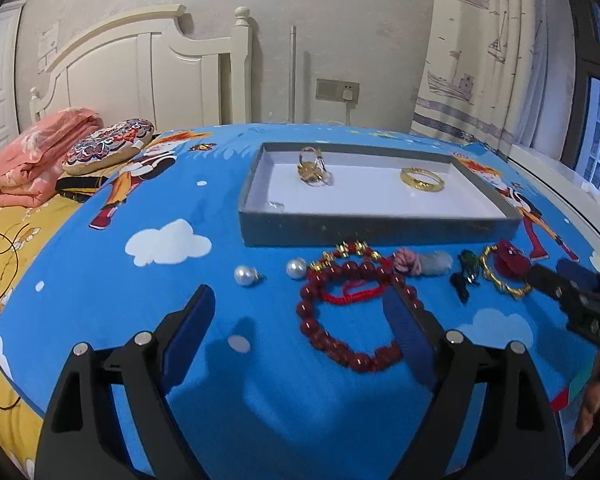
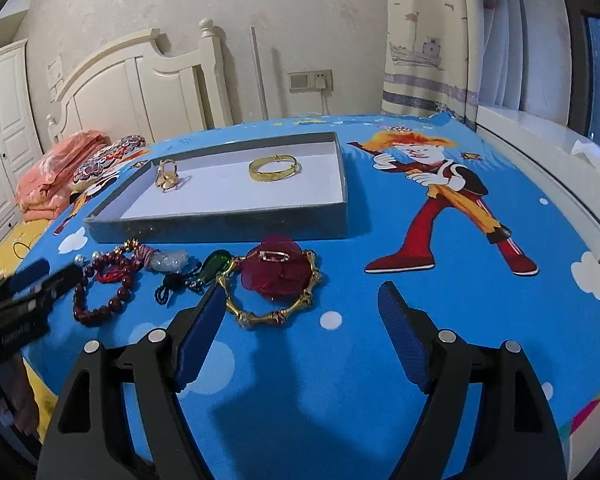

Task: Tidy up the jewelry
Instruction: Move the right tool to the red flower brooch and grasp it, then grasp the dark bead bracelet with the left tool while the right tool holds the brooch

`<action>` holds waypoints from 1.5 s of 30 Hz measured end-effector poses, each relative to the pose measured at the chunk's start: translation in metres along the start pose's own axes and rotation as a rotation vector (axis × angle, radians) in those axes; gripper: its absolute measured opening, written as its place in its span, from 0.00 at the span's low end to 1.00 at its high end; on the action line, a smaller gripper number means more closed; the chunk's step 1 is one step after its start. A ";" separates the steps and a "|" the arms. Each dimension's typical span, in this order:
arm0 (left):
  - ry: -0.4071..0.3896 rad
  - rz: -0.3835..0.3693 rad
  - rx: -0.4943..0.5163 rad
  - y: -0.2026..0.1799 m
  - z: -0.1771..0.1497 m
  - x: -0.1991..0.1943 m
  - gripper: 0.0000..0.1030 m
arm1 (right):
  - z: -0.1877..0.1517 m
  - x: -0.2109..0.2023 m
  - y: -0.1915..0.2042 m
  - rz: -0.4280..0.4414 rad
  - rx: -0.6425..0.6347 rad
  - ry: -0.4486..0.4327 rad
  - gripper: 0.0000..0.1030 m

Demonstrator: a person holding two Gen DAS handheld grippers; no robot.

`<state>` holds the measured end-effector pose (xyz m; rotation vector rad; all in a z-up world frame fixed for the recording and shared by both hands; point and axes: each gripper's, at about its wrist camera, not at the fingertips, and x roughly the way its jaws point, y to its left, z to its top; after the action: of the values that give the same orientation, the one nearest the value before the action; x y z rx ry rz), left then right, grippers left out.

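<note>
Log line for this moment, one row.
left gripper: open, empty | right gripper: open, empty | tray: gold bangle, rings | red bead bracelet: outside

Both cameras sit low over the bed's blue cartoon-print sheet (image 1: 100, 264), each looking forward along its own hand-held gripper toward the cream headboard (image 1: 140, 60) and wall. The left wrist view stands nearer the bed's left side, facing the shallow grey cardboard tray (image 1: 376, 226) almost squarely. The right wrist view looks from further right, so the tray (image 2: 220, 228) lies left of centre. Both share the tray, the gold bangle (image 1: 422, 179) (image 2: 274, 168) inside it and the row of jewelry before it.
</note>
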<state>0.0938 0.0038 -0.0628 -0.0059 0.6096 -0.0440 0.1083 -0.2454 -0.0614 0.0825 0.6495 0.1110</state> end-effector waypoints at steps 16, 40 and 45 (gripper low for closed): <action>0.021 -0.001 -0.016 0.007 -0.004 0.011 0.81 | 0.011 0.035 0.018 -0.039 -0.050 0.063 0.45; 0.030 -0.008 0.047 -0.017 -0.006 0.014 0.81 | 0.004 0.008 0.016 0.014 -0.051 0.001 0.40; 0.024 -0.016 0.038 -0.015 -0.006 0.013 0.81 | 0.005 0.019 0.020 -0.008 -0.063 0.025 0.48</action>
<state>0.0999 -0.0115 -0.0750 0.0267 0.6326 -0.0715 0.1250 -0.2237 -0.0669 0.0181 0.6707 0.1249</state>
